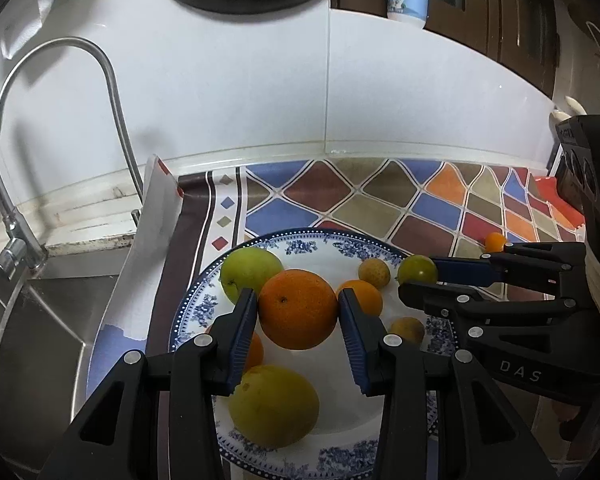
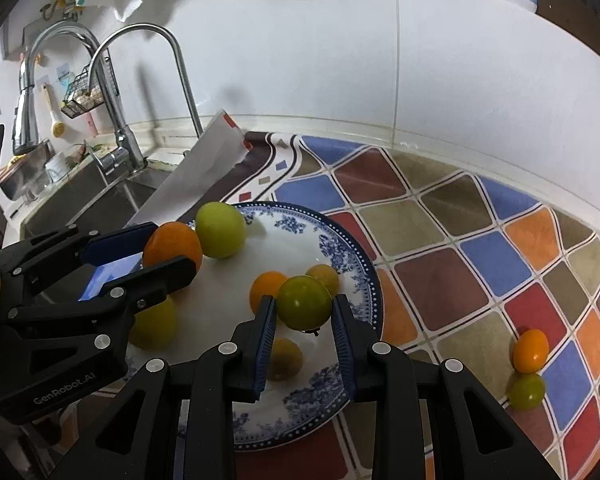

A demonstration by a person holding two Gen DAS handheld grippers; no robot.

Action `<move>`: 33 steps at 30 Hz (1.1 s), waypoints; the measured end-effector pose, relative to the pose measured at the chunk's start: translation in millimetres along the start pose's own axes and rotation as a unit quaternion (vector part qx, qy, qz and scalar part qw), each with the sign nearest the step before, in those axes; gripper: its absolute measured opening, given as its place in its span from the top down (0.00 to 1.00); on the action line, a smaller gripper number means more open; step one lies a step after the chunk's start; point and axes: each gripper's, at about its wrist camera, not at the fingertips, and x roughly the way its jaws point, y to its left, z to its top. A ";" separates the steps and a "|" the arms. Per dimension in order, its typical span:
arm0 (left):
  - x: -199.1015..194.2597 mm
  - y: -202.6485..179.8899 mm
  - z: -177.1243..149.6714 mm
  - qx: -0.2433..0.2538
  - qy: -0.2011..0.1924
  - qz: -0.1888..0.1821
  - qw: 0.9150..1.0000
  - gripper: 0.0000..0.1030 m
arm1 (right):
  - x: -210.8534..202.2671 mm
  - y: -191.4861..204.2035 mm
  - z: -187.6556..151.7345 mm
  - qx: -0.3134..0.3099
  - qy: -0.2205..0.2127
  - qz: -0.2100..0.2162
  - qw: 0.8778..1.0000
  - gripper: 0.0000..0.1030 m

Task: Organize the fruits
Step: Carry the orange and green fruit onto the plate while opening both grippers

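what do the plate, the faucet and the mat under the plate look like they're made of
Round white plate with blue floral rim: likely glazed ceramic, glossy with soft reflections and a printed pattern.
Curved silver faucet: polished metal, probably steel or chrome; bright mirror-like highlights along the tube.
Multicoloured diamond-pattern mat: seems printed vinyl or plastic sheet; its slight sheen and stiff upturned edge by the sink suggest so, though coated cloth is possible.

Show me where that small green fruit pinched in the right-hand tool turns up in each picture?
Left wrist view: the small green fruit sits right of centre, at the tips of the right gripper reaching in from the right edge, over the plate's far rim.
Right wrist view: the same fruit is at centre, between the two blue-padded fingers.
Shared landmark: the blue-patterned plate.
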 end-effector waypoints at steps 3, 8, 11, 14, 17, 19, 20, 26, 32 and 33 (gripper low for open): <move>4.1 0.1 0.4 -0.001 0.003 -0.001 1.000 0.60 | 4.7 -3.7 -0.8 0.005 0.004 0.001 1.000 0.71; 7.8 0.7 0.6 -0.001 0.005 -0.001 1.000 0.60 | 7.3 -7.0 -1.0 0.013 0.002 0.000 1.000 0.71; 5.8 1.0 1.3 0.000 -0.001 0.006 1.000 0.56 | 6.9 -8.4 0.1 0.016 -0.002 -0.008 1.000 0.69; 2.0 0.6 2.8 0.001 -0.008 0.007 1.000 0.53 | 3.6 -9.4 1.2 0.019 -0.008 -0.010 1.000 0.65; -2.3 -0.3 4.2 0.001 -0.011 0.008 1.000 0.50 | -0.5 -7.8 2.9 0.017 -0.011 -0.011 1.000 0.65; -6.0 -0.8 5.0 0.001 -0.015 0.010 1.000 0.47 | -5.7 -6.5 3.3 0.016 -0.016 -0.014 1.000 0.65; -9.4 -1.4 5.5 0.001 -0.018 0.011 1.000 0.45 | -8.7 -6.1 3.2 0.015 -0.018 -0.016 1.000 0.65; -31.5 -9.6 7.0 0.005 -0.039 0.014 0.999 0.39 | -31.4 -4.2 0.5 0.013 -0.038 -0.034 0.999 0.58; -56.6 -21.0 7.2 0.006 -0.060 0.015 0.998 0.28 | -63.3 -4.7 -5.6 0.017 -0.064 -0.057 0.996 0.46; -61.1 -23.2 7.1 0.007 -0.064 0.015 0.998 0.27 | -68.5 -4.6 -7.1 0.016 -0.069 -0.062 0.996 0.44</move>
